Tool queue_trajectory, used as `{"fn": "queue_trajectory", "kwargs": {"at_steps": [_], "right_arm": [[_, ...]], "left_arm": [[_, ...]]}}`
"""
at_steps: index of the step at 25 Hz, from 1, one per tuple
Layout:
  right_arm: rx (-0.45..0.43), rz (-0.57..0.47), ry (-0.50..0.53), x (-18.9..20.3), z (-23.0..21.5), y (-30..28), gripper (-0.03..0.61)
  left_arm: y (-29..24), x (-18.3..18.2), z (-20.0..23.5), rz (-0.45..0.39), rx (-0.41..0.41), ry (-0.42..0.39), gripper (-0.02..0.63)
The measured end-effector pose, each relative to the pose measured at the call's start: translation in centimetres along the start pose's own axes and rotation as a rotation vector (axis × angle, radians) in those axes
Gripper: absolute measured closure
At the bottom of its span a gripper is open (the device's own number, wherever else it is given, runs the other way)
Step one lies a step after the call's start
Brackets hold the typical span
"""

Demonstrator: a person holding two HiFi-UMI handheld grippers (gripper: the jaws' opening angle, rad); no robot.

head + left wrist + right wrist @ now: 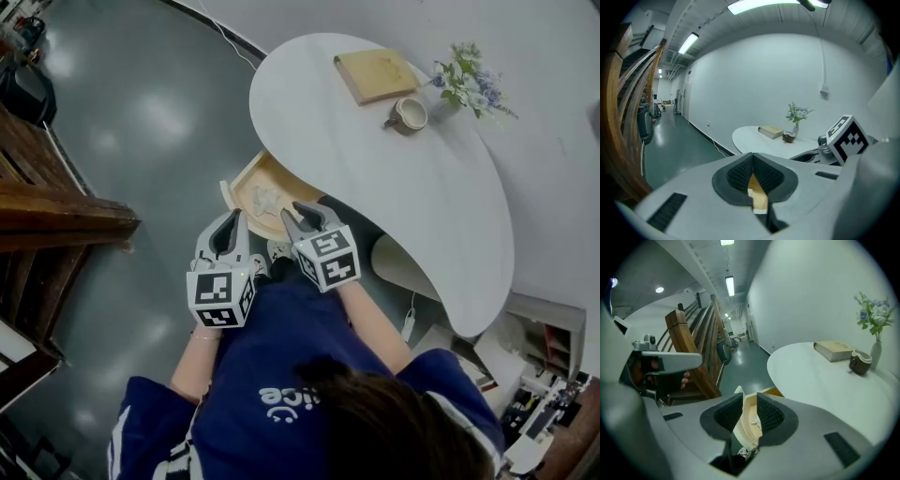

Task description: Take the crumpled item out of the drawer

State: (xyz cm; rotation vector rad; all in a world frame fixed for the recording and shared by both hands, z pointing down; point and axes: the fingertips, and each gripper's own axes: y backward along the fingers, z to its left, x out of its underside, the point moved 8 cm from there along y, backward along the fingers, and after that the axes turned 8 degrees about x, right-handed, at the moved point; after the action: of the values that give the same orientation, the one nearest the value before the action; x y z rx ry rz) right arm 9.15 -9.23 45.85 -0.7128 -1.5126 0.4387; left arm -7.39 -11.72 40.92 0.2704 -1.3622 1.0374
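Reaching into the open drawer (pixel 246 183) is judged the step in hand; the crumpled item (pixel 267 199) lies untouched inside it. The right hand-held gripper (pixel 302 214) is held released and empty near it, the left hand-held gripper (pixel 225 230) clenched on nothing. Next, the right jaws would need lowering around the item.

surface: white table (pixel 375 178) | on it: book (pixel 377 75); cup (pixel 409 114); vase of flowers (pixel 469 86)

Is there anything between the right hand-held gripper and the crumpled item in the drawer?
Nothing visible. The drawer stands open, the crumpled item lies uncovered in it, and the right hand-held gripper, jaws apart and empty, points toward it.
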Motion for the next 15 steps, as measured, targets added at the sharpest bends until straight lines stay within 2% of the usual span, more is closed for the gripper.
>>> {"fn": "queue_trajectory", "kwargs": {"at_steps": [4, 11, 15], "right_arm": [[-0.068, 0.082, 0.022, 0.4, -0.3, -2.8, 0.42], [-0.162, 0.207, 0.076, 1.6, 0.5, -8.1, 0.391], [-0.185, 0.305, 0.076, 3.4, -0.5, -10.8, 0.38]], "left_arm": [[-0.1, 0.1, 0.2, 0.001, -0.031, 0.012, 0.609], [1.5, -0.3, 2.4, 0.0, -0.155, 0.022, 0.609], [1.9, 0.2, 2.6, -0.001, -0.22, 0.087, 0.609]]}}
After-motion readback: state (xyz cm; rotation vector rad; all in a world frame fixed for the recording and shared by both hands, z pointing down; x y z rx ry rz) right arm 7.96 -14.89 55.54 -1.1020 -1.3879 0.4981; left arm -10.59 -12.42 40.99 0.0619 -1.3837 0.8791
